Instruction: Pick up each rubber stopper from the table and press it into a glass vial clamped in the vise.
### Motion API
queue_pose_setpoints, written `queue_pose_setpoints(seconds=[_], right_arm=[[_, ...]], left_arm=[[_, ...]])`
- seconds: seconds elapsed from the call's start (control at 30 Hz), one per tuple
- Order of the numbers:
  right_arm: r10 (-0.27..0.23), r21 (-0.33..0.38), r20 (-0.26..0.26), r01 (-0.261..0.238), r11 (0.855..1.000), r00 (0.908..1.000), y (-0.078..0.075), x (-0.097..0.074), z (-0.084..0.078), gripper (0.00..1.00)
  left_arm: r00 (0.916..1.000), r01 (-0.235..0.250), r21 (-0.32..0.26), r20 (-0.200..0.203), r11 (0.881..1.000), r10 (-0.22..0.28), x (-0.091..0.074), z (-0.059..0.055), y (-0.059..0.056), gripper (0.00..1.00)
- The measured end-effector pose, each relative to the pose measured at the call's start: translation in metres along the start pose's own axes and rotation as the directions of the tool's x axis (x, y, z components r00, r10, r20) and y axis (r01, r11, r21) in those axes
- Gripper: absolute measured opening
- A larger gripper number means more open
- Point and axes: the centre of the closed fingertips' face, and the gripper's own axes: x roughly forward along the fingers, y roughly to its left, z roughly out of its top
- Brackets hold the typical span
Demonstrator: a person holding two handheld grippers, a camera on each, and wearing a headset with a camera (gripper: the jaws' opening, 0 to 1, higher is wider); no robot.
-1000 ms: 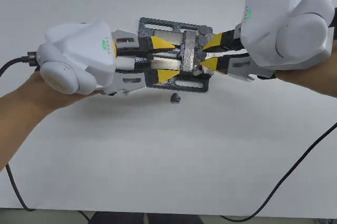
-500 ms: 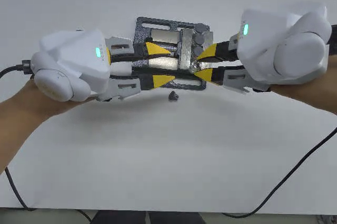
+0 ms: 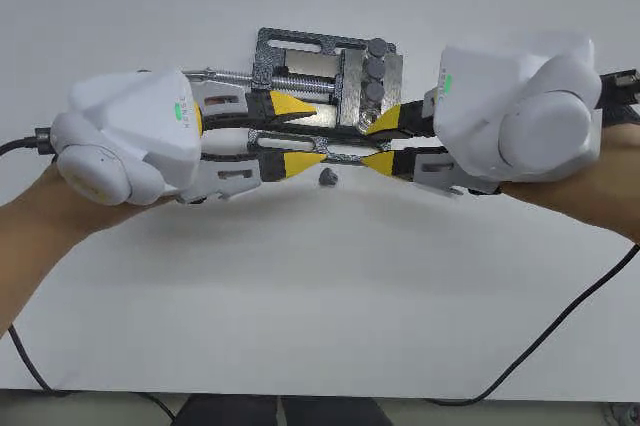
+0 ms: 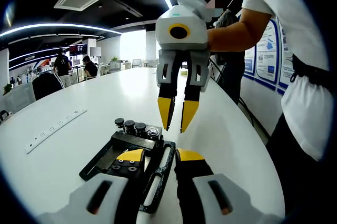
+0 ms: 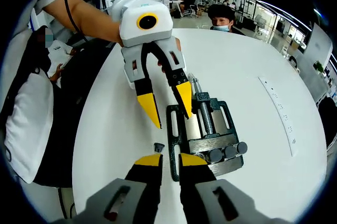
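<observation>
Two grippers are held tip to tip above a black vise (image 3: pixel 300 43) on a white table (image 3: pixel 320 296). The left gripper (image 3: pixel 300 132) is spread wide and the right gripper (image 3: pixel 381 142) is parted more narrowly (nothing is gripped by either). Three seated stoppers (image 3: pixel 373 68) are lined up in the vise. One loose rubber stopper (image 3: pixel 327 178) is seen on the table just beside the vise.

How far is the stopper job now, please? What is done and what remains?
Done: three stoppers sit in a row in the vise. In hand: nothing; the left claw and right claw are both open. To do: one loose stopper lies on the table beside the vise.
</observation>
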Motion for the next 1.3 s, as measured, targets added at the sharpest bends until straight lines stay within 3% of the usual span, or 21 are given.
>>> queue_pose_setpoints(seconds=[0.43,0.83,0.97,1.1,1.3], right_arm=[[0.039,0.002,-0.026,-0.039,0.999,0.9989,0.015,0.023,-0.010,0.12],[0.044,0.013,-0.038,-0.044,0.999,0.9983,0.019,0.033,-0.015,0.12],[0.045,0.017,-0.040,-0.045,0.999,0.9982,0.020,0.033,-0.016,0.12],[0.048,0.019,-0.043,-0.047,0.999,0.9979,0.021,0.032,-0.018,0.12],[0.048,0.025,-0.042,-0.047,0.999,0.9980,0.023,0.032,-0.019,0.11]], left_arm=[[1.0000,-0.005,-0.022,-0.005,1.000,0.005,-0.006,-0.009,-0.008,0.20],[0.9999,-0.007,-0.037,-0.015,0.999,0.007,-0.010,-0.019,-0.015,0.20],[0.9995,0.012,-0.033,-0.028,0.999,-0.013,-0.007,-0.028,-0.020,0.19],[0.9970,0.052,0.009,-0.057,0.999,-0.052,-0.002,-0.038,-0.027,0.18],[0.9942,0.076,0.031,-0.078,0.997,-0.074,0.007,-0.045,-0.028,0.17]])
